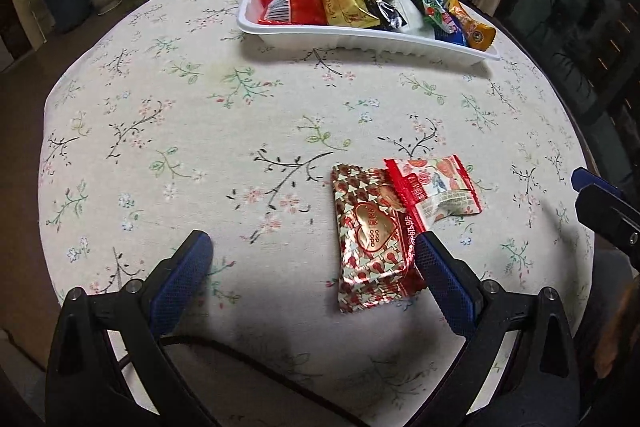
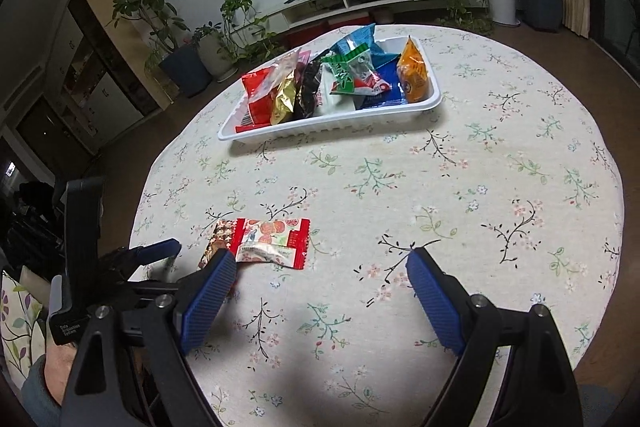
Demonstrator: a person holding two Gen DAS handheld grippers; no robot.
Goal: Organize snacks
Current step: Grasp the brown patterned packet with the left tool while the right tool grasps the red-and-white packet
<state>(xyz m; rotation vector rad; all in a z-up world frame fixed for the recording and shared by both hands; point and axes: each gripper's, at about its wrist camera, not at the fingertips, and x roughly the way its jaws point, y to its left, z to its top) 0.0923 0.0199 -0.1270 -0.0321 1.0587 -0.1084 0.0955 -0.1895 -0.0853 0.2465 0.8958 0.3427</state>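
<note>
Both tongs, left gripper [image 1: 312, 247] and right gripper [image 2: 320, 267], gape empty; two shiny red snack packets [image 1: 400, 219] wait outside the nearly full white plastic tray [image 1: 360, 41]

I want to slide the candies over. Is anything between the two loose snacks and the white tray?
Nothing: only bare flowered tablecloth lies between the loose snacks and the white tray, clearest from the left wrist.

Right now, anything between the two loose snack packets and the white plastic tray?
Nothing visible. Only bare floral tablecloth lies between the heart-patterned foil packet, the red-and-white packet overlapping it, and the white plastic tray.
</note>
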